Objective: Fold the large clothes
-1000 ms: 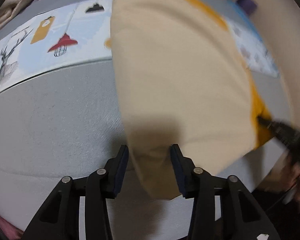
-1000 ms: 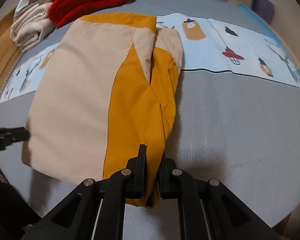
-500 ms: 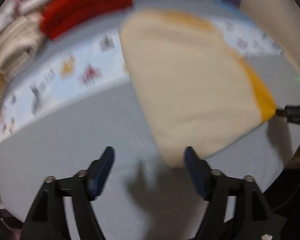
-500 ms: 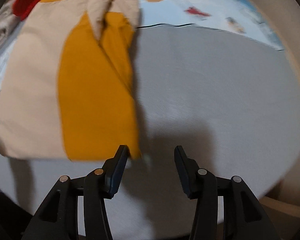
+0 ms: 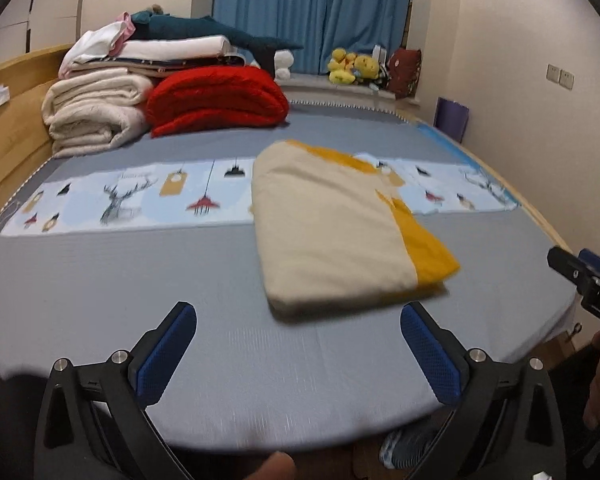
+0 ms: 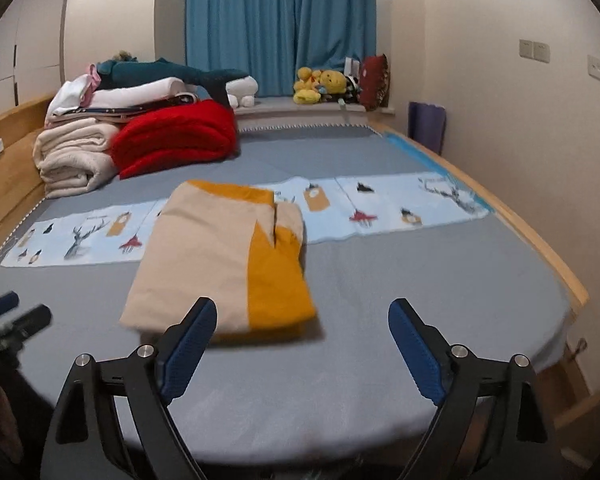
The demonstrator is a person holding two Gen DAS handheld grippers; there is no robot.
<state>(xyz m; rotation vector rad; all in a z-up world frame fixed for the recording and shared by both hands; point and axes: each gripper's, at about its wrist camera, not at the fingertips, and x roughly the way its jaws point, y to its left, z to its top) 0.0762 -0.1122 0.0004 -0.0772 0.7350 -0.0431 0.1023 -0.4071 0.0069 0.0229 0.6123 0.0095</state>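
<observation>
A beige and mustard-yellow garment point(image 5: 336, 236) lies folded into a flat rectangle on the grey bed point(image 5: 100, 288). It also shows in the right wrist view point(image 6: 224, 256). My left gripper point(image 5: 298, 340) is open wide and empty, held back near the bed's front edge, short of the garment. My right gripper point(image 6: 302, 334) is open wide and empty, also near the front edge, with its left finger point(image 6: 188, 340) overlapping the garment's near edge in view. The right gripper's tip shows in the left wrist view point(image 5: 580, 270); the left gripper's tip shows in the right wrist view point(image 6: 12, 316).
Folded blankets, a red one point(image 5: 216, 100) and a cream one point(image 5: 96, 112), are stacked at the bed's far left against a wooden headboard point(image 5: 8, 128). A patterned light-blue strip point(image 5: 120, 196) crosses the bed. Plush toys point(image 5: 352, 66) sit by blue curtains point(image 5: 312, 8). A wall stands at right.
Both grippers let go of the garment, opened wide and pulled back and up toward the bed's front edge. The garment now lies flat and free.
</observation>
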